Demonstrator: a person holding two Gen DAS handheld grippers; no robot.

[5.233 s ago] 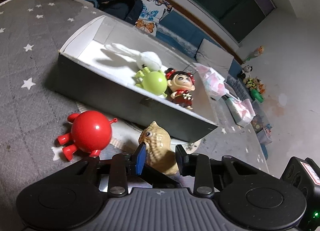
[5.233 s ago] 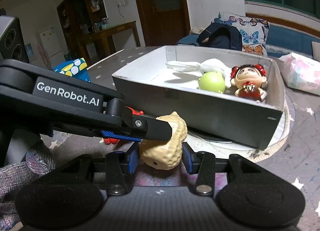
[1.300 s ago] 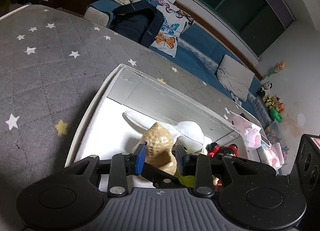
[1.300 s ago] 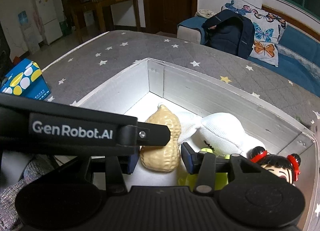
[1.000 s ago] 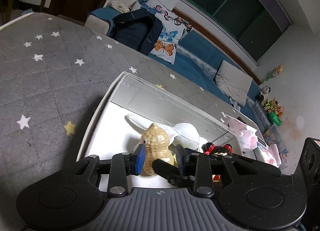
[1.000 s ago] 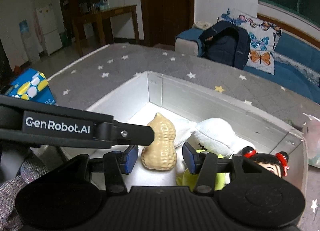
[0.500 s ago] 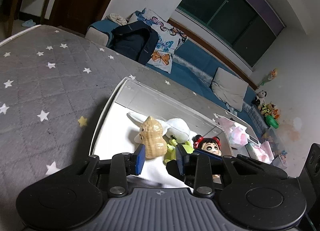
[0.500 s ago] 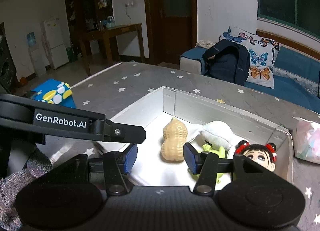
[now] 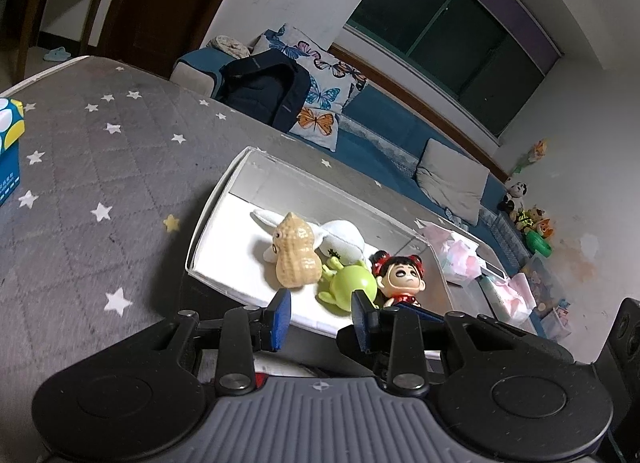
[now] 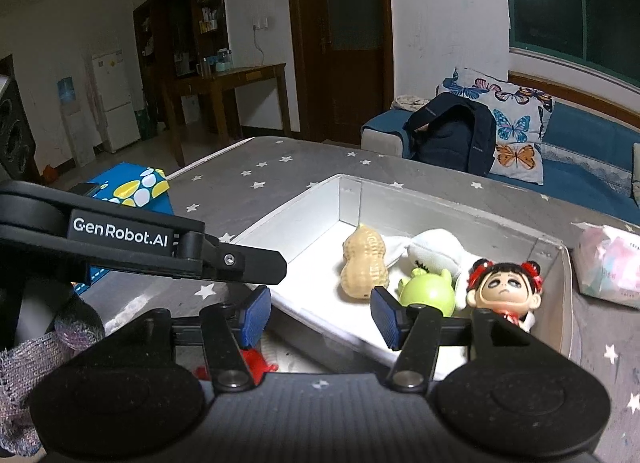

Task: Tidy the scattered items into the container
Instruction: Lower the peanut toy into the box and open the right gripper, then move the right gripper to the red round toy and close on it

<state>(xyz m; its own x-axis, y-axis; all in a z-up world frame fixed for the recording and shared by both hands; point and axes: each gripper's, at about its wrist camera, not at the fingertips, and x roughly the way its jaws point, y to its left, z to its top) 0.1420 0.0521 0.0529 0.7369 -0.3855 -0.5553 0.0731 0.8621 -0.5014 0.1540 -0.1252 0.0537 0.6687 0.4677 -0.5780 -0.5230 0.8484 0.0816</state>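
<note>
The white-lined box (image 9: 224,199) (image 10: 296,219) stands on the grey star-patterned bed. Inside it lie a tan peanut toy (image 9: 295,250) (image 10: 363,261), a white plush rabbit (image 9: 344,237) (image 10: 434,251), a green round toy (image 9: 352,283) (image 10: 428,294) and a red-haired doll (image 9: 402,275) (image 10: 505,287). My left gripper (image 9: 320,321) is open and empty, above the box's near wall. My right gripper (image 10: 320,315) is open and empty, also back from the box. A red toy (image 10: 256,363) shows partly beneath the right gripper, outside the box.
A blue and yellow carton (image 10: 132,187) (image 9: 8,143) sits on the bed at the left. A pink and white packet (image 10: 608,263) (image 9: 460,255) lies right of the box. A dark backpack (image 10: 452,135) and butterfly pillows (image 10: 516,131) rest on the sofa behind.
Both grippers let go of the peanut toy inside the box, opened wider, and drew back and up. The peanut now lies in the box beside the rabbit.
</note>
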